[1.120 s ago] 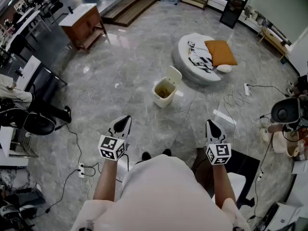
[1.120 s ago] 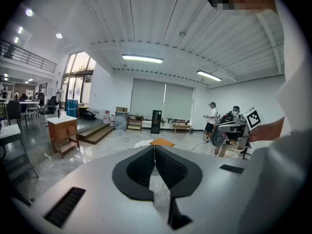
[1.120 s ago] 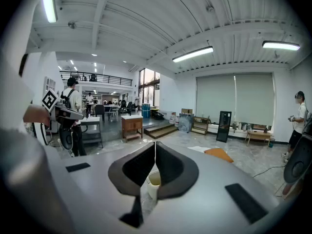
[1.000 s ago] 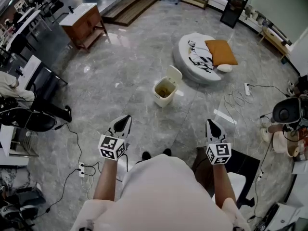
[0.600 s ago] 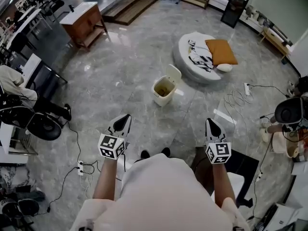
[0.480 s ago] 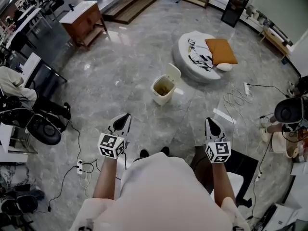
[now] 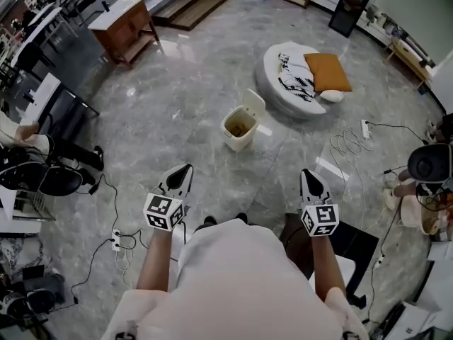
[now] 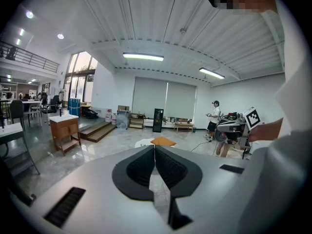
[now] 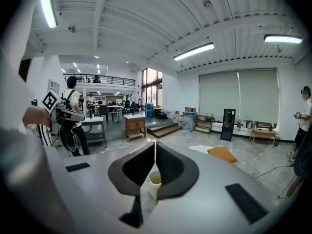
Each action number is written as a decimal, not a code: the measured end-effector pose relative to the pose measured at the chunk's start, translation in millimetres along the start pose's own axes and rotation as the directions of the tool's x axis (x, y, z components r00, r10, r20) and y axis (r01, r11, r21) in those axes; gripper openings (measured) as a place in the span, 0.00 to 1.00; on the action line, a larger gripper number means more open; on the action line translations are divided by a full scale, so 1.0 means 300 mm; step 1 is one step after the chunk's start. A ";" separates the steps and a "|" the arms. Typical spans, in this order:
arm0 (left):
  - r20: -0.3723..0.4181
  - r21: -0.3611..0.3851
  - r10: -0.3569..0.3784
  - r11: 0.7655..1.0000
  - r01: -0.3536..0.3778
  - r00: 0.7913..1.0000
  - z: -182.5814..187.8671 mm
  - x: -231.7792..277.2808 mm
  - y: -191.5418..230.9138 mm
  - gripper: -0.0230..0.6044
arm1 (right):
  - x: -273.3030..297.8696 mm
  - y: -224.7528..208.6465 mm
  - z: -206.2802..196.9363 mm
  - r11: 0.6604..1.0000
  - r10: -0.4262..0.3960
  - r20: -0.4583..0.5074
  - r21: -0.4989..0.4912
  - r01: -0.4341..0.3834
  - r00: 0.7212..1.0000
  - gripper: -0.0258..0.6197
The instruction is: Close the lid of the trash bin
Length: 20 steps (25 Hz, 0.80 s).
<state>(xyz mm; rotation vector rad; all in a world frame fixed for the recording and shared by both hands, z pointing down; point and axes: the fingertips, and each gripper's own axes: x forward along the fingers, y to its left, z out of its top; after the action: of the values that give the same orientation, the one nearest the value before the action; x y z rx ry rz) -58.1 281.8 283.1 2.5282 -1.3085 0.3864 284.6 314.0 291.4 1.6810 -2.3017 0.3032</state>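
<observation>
Standing well apart from the trash bin (image 7: 238,129), its lid (image 7: 254,108) up and unclosed, the left gripper (image 7: 185,170) and right gripper (image 7: 307,175) are both pinched together, empty

Grey marble floor (image 7: 191,83), wooden cabinet (image 7: 127,25)

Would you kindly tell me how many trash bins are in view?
1: the trash bin, its lid up, stands mid-floor beside the round bed; others may be hidden from view.
</observation>
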 end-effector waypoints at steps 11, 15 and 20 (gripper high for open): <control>0.003 0.004 0.021 1.000 -0.021 1.000 0.014 0.059 -0.026 0.07 | 0.033 -0.067 -0.023 1.000 0.027 -0.010 -0.013 -0.027 1.000 0.09; -0.005 0.001 0.027 1.000 -0.027 1.000 0.005 0.072 -0.035 0.07 | 0.049 -0.083 -0.031 0.999 0.033 -0.015 -0.008 -0.034 0.999 0.09; -0.010 -0.011 0.037 0.999 -0.037 0.999 -0.010 0.094 -0.020 0.07 | 0.087 -0.086 -0.044 0.999 0.044 -0.028 -0.007 -0.044 0.999 0.09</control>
<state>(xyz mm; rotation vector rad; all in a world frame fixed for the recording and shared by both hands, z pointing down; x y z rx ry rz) -37.9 264.9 295.2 2.4934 -1.3517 0.3979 303.1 287.1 313.0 1.6137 -2.3192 0.3249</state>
